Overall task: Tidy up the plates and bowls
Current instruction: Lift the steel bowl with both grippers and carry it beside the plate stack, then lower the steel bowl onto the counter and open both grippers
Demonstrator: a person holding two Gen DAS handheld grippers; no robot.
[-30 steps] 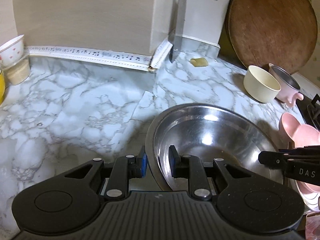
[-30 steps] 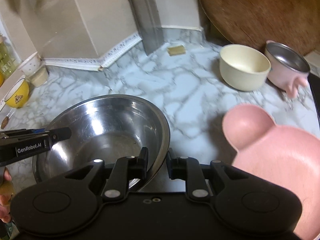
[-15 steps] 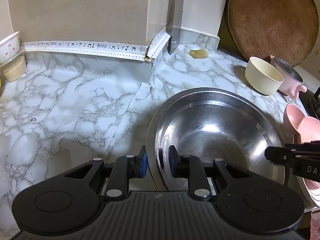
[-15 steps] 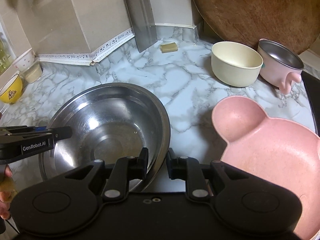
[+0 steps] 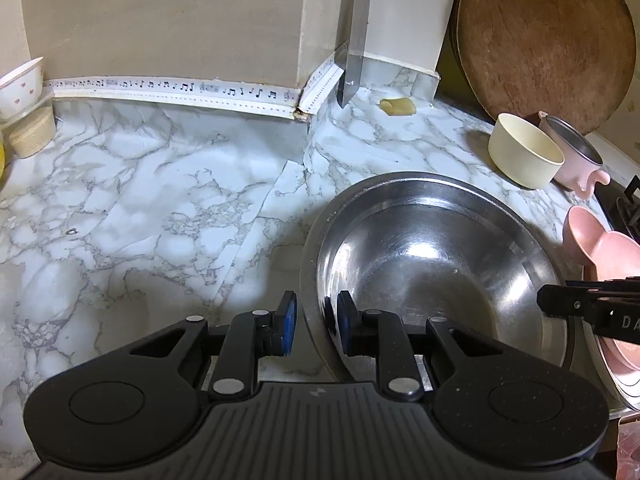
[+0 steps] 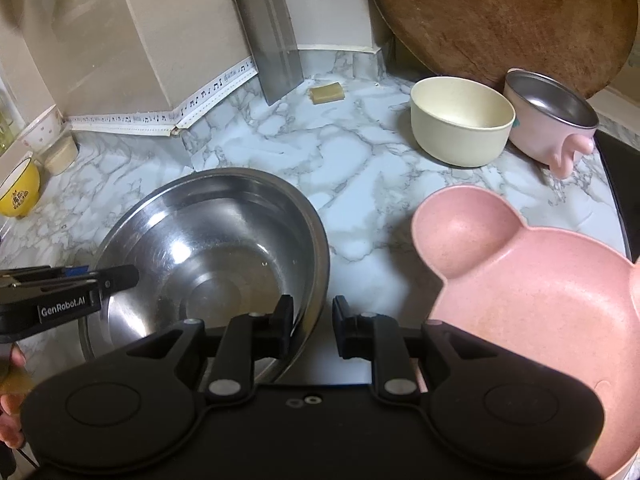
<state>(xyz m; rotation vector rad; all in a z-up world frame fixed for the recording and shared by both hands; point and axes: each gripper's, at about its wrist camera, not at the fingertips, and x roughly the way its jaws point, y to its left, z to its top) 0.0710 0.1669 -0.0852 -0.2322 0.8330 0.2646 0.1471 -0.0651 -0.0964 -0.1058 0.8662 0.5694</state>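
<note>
A large steel bowl (image 5: 440, 248) (image 6: 208, 240) sits between both grippers over the marble counter (image 5: 140, 220). My left gripper (image 5: 315, 314) is shut on the bowl's left rim, blue pad outside and the other finger inside. On the right rim my right gripper (image 6: 313, 314) is shut too, one finger inside the bowl and one outside. Each gripper's tip shows at the other view's side edge. A pink bear-shaped plate (image 6: 540, 300) (image 5: 600, 248) lies just right of the bowl. Behind it stand a cream bowl (image 6: 462, 120) (image 5: 524, 156) and a pink steel-lined cup (image 6: 550, 120) (image 5: 576, 156).
A cleaver (image 6: 276, 48) and a round wooden board (image 6: 500, 12) lean on the back wall. At the far left stand a yellow bowl (image 6: 18, 192) and a white heart-patterned bowl (image 5: 20, 84). A dark stove edge (image 6: 618, 184) bounds the right. A person's hand (image 6: 8, 420) shows at lower left.
Both views shifted a little early on, with the counter's things sliding up and the steel bowl looming larger. The bowl stayed between both pairs of jaws. The last half second shows almost no change.
</note>
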